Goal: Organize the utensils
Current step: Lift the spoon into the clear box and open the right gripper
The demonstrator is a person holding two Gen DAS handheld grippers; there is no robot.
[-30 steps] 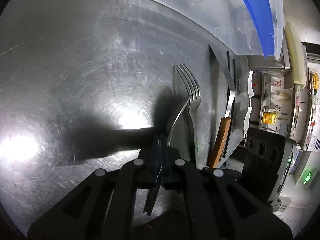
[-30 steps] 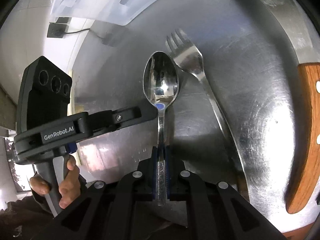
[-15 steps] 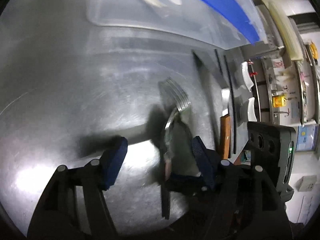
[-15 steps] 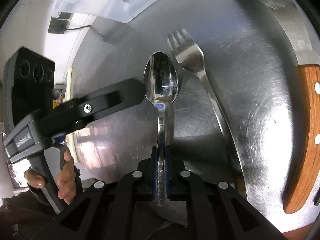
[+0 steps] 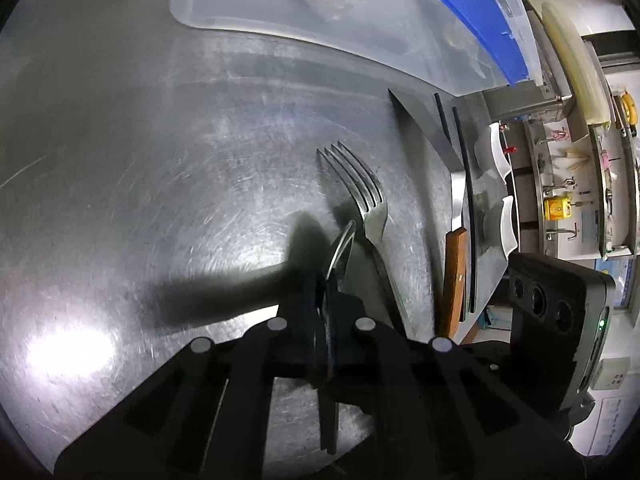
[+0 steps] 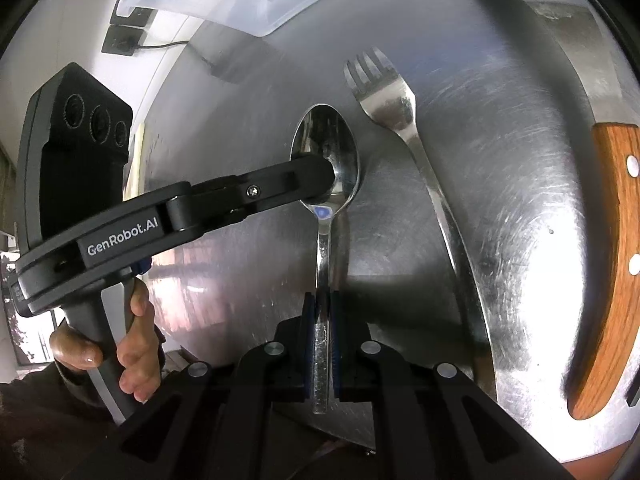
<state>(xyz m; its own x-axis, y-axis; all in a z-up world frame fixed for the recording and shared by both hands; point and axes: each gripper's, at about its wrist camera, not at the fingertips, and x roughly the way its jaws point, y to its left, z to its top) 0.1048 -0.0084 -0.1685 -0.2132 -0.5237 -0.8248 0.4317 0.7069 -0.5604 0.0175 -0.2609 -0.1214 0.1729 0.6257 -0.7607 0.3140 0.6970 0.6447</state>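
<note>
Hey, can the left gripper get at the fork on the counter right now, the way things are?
Probably not yet. The left gripper has just closed on the bowl of the spoon, whose handle the right gripper clamps. The fork lies bare just beside it, so once the spoon is released the way looks free.

A scratched steel desk (image 5: 168, 168) fills both views, glaring under a light. A clear plastic bin (image 5: 360, 28) with a blue rim stands at its far edge. Beyond the desk's side are shelves (image 5: 576, 184) with small items, and a wall socket (image 6: 124, 40) with a cable.
</note>
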